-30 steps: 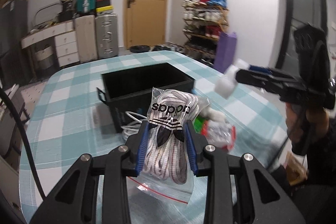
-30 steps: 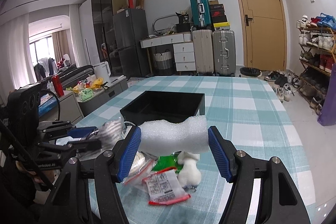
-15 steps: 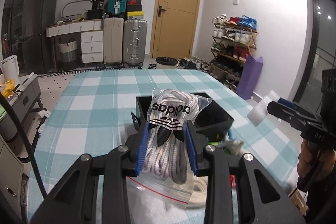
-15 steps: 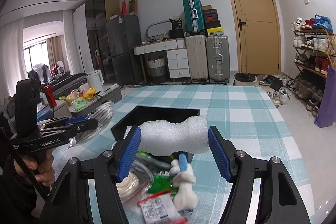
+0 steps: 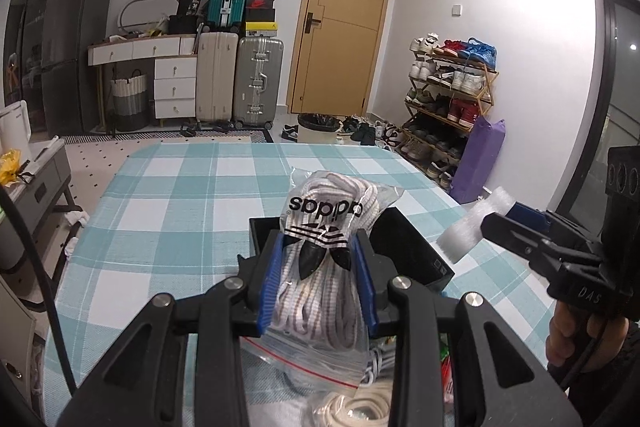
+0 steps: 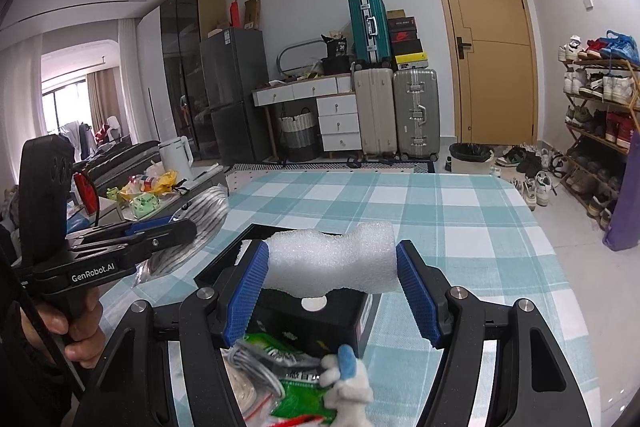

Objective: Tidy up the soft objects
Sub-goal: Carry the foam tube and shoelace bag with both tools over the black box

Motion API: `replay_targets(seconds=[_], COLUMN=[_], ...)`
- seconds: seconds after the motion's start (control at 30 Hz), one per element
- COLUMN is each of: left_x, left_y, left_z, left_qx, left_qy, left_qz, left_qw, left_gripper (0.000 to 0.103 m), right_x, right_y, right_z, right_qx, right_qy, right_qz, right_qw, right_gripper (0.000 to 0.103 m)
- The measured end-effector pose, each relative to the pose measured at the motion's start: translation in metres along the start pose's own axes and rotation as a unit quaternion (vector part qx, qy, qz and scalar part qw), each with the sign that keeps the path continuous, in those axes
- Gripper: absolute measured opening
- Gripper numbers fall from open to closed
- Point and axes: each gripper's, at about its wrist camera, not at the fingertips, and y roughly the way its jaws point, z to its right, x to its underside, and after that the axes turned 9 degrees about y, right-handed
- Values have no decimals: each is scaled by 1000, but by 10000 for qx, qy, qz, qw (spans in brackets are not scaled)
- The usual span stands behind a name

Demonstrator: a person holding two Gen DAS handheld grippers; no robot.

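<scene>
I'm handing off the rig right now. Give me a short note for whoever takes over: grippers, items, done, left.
Left gripper: shut on the clear zip bag of white shoelaces, held above the black rectangular bin.
Right gripper: shut on the white foam block, also over the bin.
On the checked tablecloth near the bin: green packet, small white plush toy, coiled white cord.
Done: both picks. Left: drop both in, then the rest.

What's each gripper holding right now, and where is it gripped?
The left gripper pinches the bag of white shoelaces across its middle. The right gripper clamps the white foam piece by its two ends.
</scene>
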Motion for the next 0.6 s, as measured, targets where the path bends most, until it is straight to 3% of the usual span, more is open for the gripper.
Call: replay_targets(seconds=[0.6], left_x=[-1], left_y=[54], left_z=[9], left_qx=[-17], left_qy=[161], left_qz=[-456], left_qw=[9988], left_gripper=[32], right_x=[0], right_y=[64], right_z=[1], right_qx=[160], right_qy=[-390], right_qz=[-481], right_qw=[9980], right_gripper=[67])
